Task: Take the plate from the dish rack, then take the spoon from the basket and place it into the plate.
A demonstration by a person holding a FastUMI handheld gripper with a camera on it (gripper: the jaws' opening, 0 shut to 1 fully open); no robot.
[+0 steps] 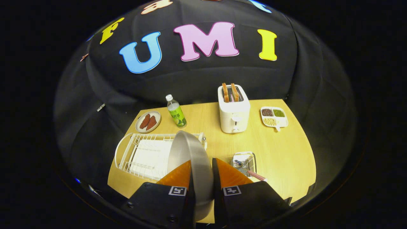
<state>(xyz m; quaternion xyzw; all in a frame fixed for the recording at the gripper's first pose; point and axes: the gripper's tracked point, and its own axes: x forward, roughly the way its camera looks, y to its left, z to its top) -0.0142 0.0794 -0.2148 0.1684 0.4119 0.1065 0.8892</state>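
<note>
Both my fingers [197, 165] clamp the round grey metal plate [190, 152] edge-on, lifted above the white wire dish rack [140, 156]. Step 1 abt done; next: set plate on table, then spoon in small wire basket [244, 162].

gripper [202, 165] | fingers [179, 175] clamped on plate [187, 149] rim | plate held on edge

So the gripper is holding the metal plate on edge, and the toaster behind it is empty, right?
Not quite. The gripper does hold the metal plate on edge between its fingers, but the toaster is not empty: the gripper view shows two slices standing in its slots.
</note>
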